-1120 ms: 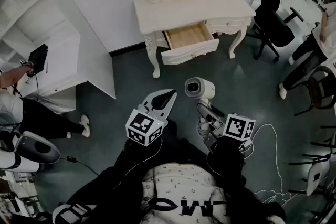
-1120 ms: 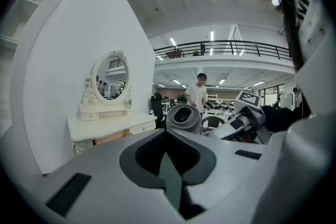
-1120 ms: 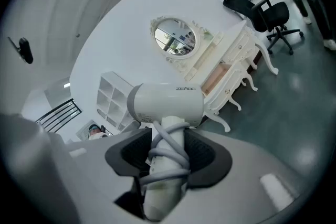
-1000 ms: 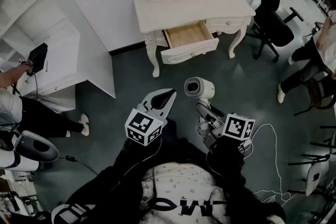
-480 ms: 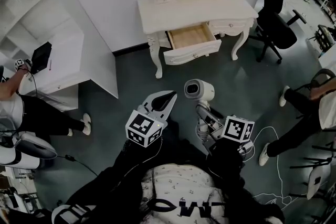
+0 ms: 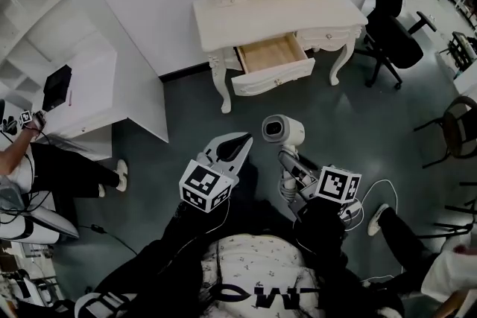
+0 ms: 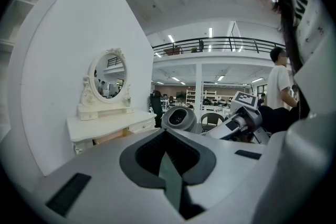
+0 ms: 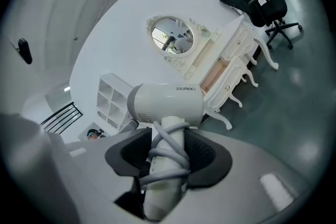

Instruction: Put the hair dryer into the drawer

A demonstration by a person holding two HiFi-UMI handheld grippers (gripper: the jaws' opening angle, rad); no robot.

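Observation:
A white hair dryer (image 6: 282, 130) with its grey cord wound round the handle (image 8: 167, 160) is held above the floor, my right gripper (image 6: 289, 164) shut on that handle. The dryer's barrel (image 8: 167, 104) crosses the right gripper view, and it also shows in the left gripper view as a round grey-white hair dryer (image 7: 179, 119). My left gripper (image 6: 241, 140) hangs beside it to the left, shut with nothing between its jaws. Ahead stands a white dressing table (image 6: 328, 7) with its wooden drawer (image 6: 272, 74) pulled open; the drawer looks bare inside.
A white shelf unit (image 6: 45, 33) stands at the left wall beside a seated person (image 6: 52, 167). Black office chairs (image 6: 387, 18) stand right of the table. A white cable (image 6: 384, 194) lies on the dark floor at the right, near another person's shoe (image 6: 378, 218).
Both grippers and the hair dryer have kept their places. The person at the right has walked from beside the office chair down toward the lower right corner.

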